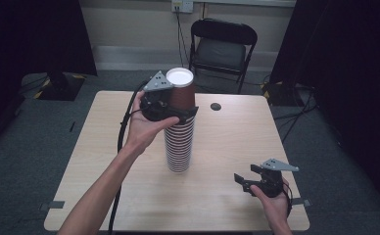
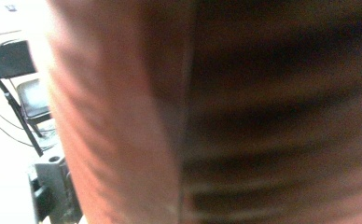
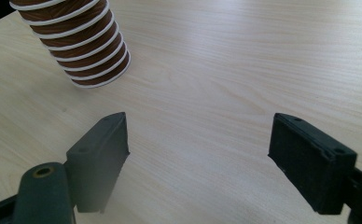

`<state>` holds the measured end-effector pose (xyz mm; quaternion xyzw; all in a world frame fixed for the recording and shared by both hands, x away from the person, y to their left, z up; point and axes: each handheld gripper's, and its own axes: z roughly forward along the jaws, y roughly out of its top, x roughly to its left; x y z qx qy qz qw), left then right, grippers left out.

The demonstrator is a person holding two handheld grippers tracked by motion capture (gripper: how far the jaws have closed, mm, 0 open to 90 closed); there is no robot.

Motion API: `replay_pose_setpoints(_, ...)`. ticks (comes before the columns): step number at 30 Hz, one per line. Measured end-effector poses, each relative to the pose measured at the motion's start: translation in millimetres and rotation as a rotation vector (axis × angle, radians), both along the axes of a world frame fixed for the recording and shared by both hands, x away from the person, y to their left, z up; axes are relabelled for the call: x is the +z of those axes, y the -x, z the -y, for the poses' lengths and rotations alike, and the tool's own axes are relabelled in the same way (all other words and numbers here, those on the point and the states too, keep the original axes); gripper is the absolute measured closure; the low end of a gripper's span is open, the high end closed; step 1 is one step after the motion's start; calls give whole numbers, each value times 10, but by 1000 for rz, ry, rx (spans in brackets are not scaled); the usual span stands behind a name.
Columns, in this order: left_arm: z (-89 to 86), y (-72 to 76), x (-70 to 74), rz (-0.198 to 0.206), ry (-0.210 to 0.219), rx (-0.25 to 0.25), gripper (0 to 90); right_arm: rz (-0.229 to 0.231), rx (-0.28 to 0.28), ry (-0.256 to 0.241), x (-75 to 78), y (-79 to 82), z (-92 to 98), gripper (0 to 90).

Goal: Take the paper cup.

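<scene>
A tall stack of upside-down brown paper cups (image 1: pixel 179 144) with white rims stands at the middle of the light wooden table (image 1: pixel 227 147). My left gripper (image 1: pixel 184 106) is raised at the stack's top and shut on the topmost cup (image 1: pixel 180 88), whose white base faces up. That cup's brown wall (image 2: pixel 216 116) is blurred and very close in the left gripper view. My right gripper (image 1: pixel 244 178) rests low near the table's front right, open with nothing between its jaws. In the right gripper view (image 3: pixel 198 140) the stack's foot (image 3: pixel 76 42) stands at the upper left.
A black folding chair (image 1: pixel 222 46) stands behind the table, also seen as the chair (image 2: pixel 20 84) in the left gripper view. A small dark round spot (image 1: pixel 216 106) lies on the table's far right part. Dark curtains hang on both sides.
</scene>
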<state>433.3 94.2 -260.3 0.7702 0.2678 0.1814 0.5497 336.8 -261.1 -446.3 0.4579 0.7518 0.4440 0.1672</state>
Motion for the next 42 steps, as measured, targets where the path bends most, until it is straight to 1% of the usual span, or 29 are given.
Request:
replay_pose_setpoints(3, -21, -18, -37, -20, 23, -7, 69, -1, -2, 1, -4, -1, 4, 194)
replay_pose_setpoints(5, -15, -16, -45, -21, 23, -4, 65, -1, -3, -1, -6, -4, 5, 194)
replay_pose_setpoints(7, -10, -14, -47, -16, 17, -3, 63, 0, -2, -1, -6, -4, 4, 195)
replay_pose_setpoints(12, -6, -7, -52, -13, 19, 1, 69, -3, -6, -4, -8, -4, 5, 195)
replay_pose_setpoints(15, 6, 4, -43, 12, 1, -6, 77, -6, -9, -5, -8, -4, 10, 194)
replay_pose_setpoints(18, 1, 2, -30, 9, -6, -3, 81, -7, -13, -6, -8, -7, 12, 195)
replay_pose_setpoints(19, -6, -5, -29, 5, 0, -4, 82, -7, -12, -6, -9, -7, 12, 195)
replay_pose_setpoints(24, -5, -4, -18, 4, -1, -5, 85, -7, -11, -6, -10, -9, 12, 195)
replay_pose_setpoints(28, -26, -11, 23, 7, 25, -12, 92, -5, -12, -9, -10, -9, 17, 195)
replay_pose_setpoints(29, -37, -4, 61, 14, 52, -10, 93, -7, -12, -8, -9, -9, 16, 195)
replay_pose_setpoints(33, -35, 5, 103, 21, 52, -11, 94, -9, -11, -10, -9, -11, 11, 195)
replay_pose_setpoints(36, -31, 34, 124, 35, 71, 8, 91, -9, -14, -12, -6, -8, 12, 199)
replay_pose_setpoints(39, -32, 44, 143, 41, 74, 8, 92, 5, -12, -12, 5, 3, 4, 199)
replay_pose_setpoints(42, -42, 45, 172, 45, 79, 13, 93, 1, -10, -14, 0, 0, -3, 195)
